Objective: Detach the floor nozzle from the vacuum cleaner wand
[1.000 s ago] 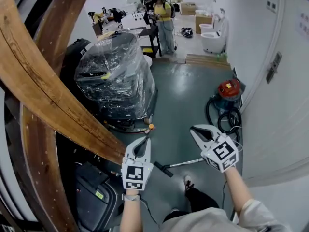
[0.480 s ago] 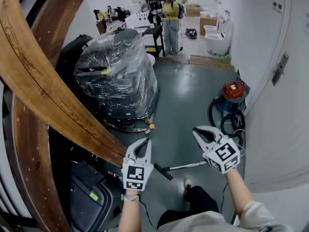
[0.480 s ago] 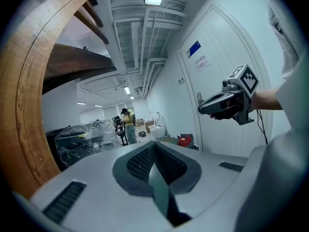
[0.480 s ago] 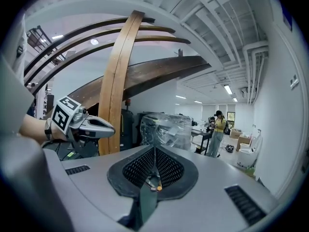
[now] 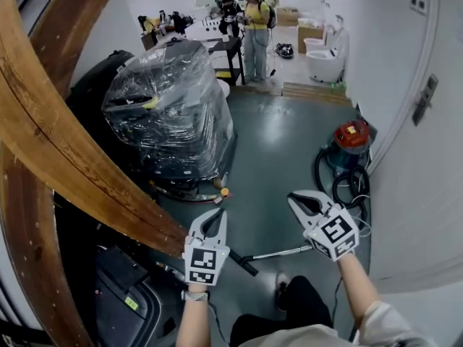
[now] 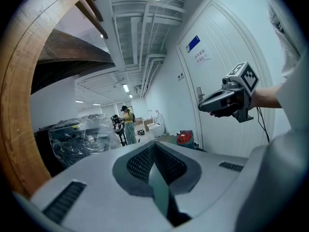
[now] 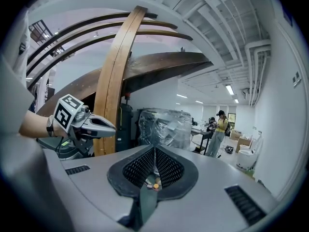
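The vacuum's silver wand (image 5: pixel 281 252) lies on the grey floor, with the black floor nozzle (image 5: pixel 243 262) on its left end. A black hose (image 5: pixel 346 183) coils beside the red vacuum canister (image 5: pixel 352 136), which also shows small in the left gripper view (image 6: pixel 184 137). My left gripper (image 5: pixel 219 212) hangs in the air above the nozzle, jaws shut and empty. My right gripper (image 5: pixel 295 197) hangs above the wand, also shut on nothing. Each gripper view shows closed jaws, left (image 6: pixel 155 147) and right (image 7: pixel 154 151), and the other gripper beside it.
A plastic-wrapped machine (image 5: pixel 170 114) stands ahead on the left. A curved wooden beam (image 5: pixel 65 147) sweeps along the left side, over a black case (image 5: pixel 123 288). A white door (image 5: pixel 427 157) bounds the right. A person in yellow (image 5: pixel 255 27) and a toilet (image 5: pixel 322 58) are far back.
Both grippers, still shut, have sunk together toward the floor, and the view has dropped with them. The wand and nozzle have not moved.
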`<state>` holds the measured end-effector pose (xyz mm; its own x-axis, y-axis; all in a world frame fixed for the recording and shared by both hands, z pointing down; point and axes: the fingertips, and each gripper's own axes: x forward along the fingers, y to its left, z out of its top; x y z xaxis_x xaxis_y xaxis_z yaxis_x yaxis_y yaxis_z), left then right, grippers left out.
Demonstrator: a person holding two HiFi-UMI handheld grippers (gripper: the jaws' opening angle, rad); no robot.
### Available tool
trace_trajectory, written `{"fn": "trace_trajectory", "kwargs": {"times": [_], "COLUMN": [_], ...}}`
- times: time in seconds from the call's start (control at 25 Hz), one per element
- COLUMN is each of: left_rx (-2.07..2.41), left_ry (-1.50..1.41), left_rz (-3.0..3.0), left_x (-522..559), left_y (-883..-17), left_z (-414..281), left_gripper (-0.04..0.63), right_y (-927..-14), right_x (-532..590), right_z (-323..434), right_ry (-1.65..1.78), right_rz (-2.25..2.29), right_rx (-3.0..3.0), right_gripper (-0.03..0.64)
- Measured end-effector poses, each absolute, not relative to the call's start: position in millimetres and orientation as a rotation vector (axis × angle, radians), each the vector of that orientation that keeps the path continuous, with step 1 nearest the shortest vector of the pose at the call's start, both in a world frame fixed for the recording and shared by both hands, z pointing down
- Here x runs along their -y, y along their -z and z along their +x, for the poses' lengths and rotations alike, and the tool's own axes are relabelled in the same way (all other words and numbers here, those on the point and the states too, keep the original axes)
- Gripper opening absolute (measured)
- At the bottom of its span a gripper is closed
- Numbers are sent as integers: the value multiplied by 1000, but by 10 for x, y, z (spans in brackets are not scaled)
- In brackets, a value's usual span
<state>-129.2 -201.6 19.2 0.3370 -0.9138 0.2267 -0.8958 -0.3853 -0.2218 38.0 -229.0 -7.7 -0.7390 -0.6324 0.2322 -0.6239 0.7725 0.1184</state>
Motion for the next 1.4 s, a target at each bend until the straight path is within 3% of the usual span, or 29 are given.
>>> {"fn": "trace_trajectory", "kwargs": {"times": [0.56, 1.4], "left_rx": [-1761, -1816], "left_ry": [491, 542], "left_rz": [-2472, -2458], "left_x": [2243, 2311], "left_y": [-1084, -3692], "left_z": [-1537, -1886], "left_gripper": [-3, -3], "right_y": [-869, -3327], "right_x": [2594, 2702], "right_z": [397, 164], "right_ry": [67, 95], "right_rz": [1007, 963], "right_rx": [2713, 2741], "right_gripper": [31, 31]}}
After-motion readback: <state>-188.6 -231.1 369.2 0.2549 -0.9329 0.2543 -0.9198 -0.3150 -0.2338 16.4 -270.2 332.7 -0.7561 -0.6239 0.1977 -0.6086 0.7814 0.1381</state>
